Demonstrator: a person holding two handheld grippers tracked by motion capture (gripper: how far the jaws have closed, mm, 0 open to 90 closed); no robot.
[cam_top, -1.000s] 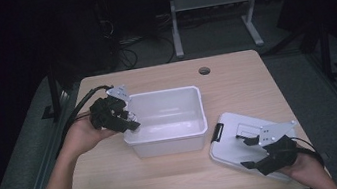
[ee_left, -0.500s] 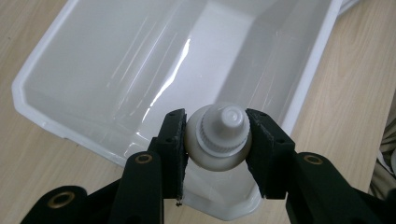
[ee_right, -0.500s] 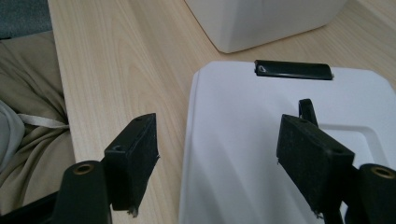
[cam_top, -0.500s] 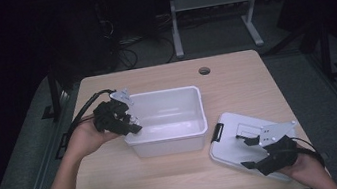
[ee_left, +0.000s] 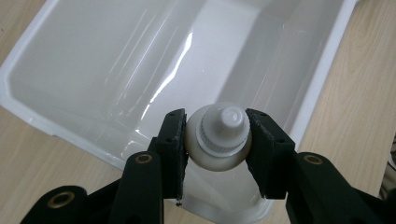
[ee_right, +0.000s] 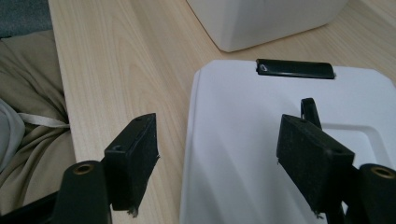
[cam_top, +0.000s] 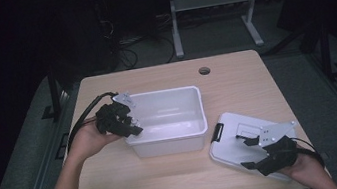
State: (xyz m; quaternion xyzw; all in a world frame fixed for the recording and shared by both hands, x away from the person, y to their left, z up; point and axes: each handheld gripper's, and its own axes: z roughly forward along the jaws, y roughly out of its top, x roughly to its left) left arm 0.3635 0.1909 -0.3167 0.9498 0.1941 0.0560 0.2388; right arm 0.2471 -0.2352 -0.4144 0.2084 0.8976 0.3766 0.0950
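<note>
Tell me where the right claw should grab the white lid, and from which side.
Probably the near long edge of the lid, approached low from the person's side. It lies flat on the table, its black latch on the end toward the bin. The right claw stands open across that edge.

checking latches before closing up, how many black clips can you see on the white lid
2. One black clip sits on the lid edge nearest the white bin; the other lies on top, near the right gripper. More may be hidden under that gripper.
</note>
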